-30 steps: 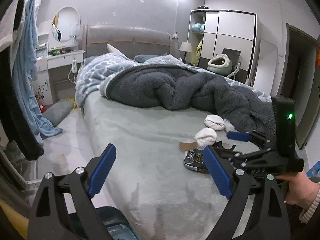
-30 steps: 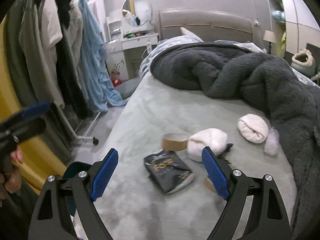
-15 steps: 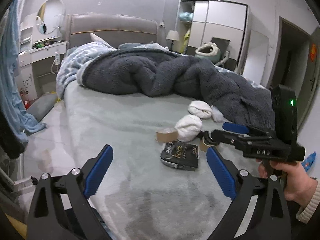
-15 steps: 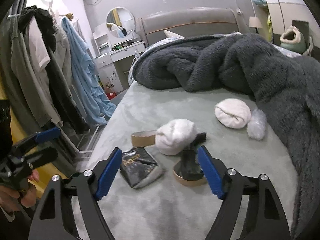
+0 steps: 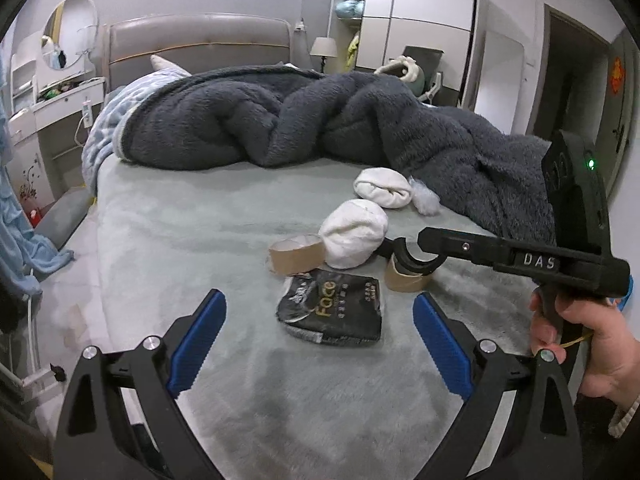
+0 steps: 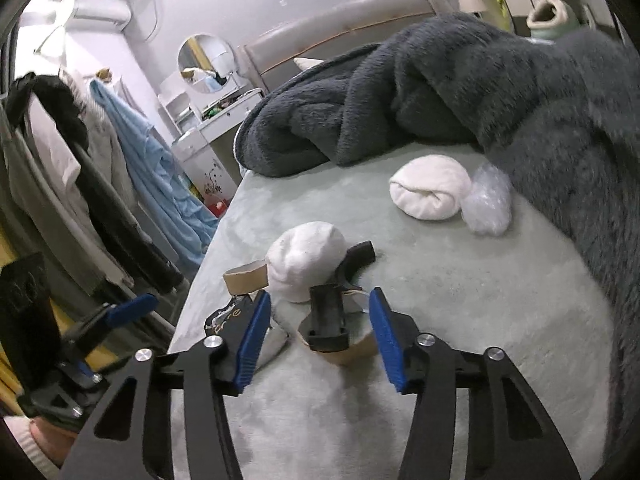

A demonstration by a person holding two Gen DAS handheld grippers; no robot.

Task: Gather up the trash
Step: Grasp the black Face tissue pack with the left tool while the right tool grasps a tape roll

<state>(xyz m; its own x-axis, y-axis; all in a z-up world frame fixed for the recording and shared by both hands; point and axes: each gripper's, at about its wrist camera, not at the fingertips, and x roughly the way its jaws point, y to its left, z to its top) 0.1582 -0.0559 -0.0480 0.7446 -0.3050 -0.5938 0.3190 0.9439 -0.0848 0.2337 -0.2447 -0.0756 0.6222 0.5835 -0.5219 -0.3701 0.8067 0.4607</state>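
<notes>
On the grey-green bed lie a black "Face" packet [image 5: 331,312] [image 6: 224,318], two brown tape rolls, one far [image 5: 296,254] [image 6: 246,278] and one near [image 5: 404,278] [image 6: 352,350] with a black curved piece [image 6: 329,316] lying on it, two white rolled socks [image 5: 354,234] [image 6: 306,258] [image 5: 382,188] [image 6: 430,190] and a clear plastic wad [image 6: 486,200]. My left gripper [image 5: 318,338] is open, just short of the packet. My right gripper [image 6: 318,338] is open, its blue pads [image 6: 386,340] on either side of the near tape roll; it also shows in the left wrist view [image 5: 500,254].
A dark fluffy blanket [image 5: 320,116] is heaped across the bed's far half and right side. Clothes hang on a rack [image 6: 80,184] left of the bed. A dresser with a round mirror [image 5: 68,40] and a wardrobe [image 5: 420,28] stand by the far wall.
Both grippers have moved forward over the bed toward the trash. The right gripper has dropped low and narrowed around the near tape roll.
</notes>
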